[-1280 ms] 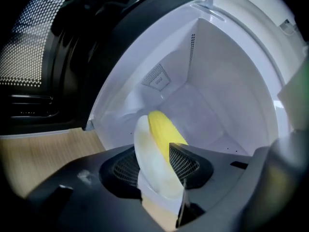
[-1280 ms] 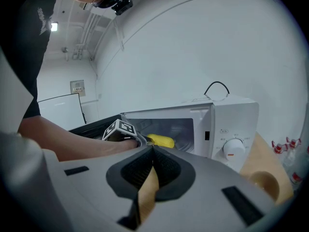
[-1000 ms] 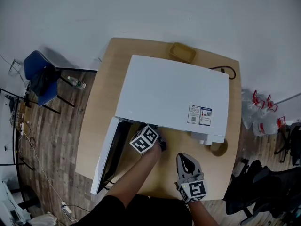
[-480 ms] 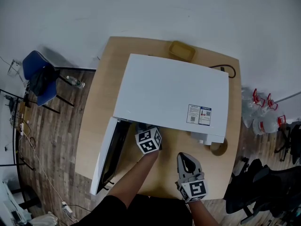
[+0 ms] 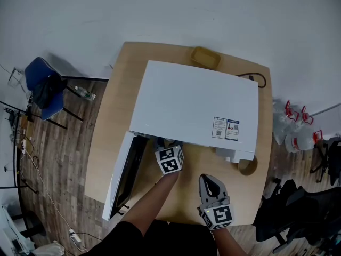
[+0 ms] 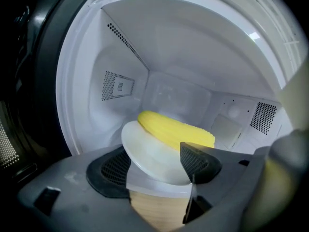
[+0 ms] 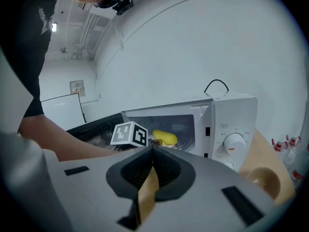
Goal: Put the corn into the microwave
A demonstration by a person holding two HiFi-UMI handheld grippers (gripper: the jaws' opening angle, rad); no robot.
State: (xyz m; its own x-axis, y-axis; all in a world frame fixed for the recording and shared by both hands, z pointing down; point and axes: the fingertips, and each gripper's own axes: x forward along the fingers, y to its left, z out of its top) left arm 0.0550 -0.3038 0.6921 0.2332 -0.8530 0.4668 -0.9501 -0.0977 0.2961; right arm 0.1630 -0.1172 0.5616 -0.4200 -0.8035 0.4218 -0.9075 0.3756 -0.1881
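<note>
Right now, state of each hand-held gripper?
Left hand-held gripper: jaws opening, plate with corn between them, inside microwave.
Right hand-held gripper: shut, empty.

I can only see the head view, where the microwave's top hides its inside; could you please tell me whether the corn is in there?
Observer: Yes, the corn lies on a white plate inside the microwave.
Operator: Thank you. Are the left tongs gripping that plate?
Observer: The left tongs are opening; the plate's near rim sits between the jaws, and the pads look clear of it.
Operator: And the right tongs?
Observer: The right tongs are shut with nothing between them.
</note>
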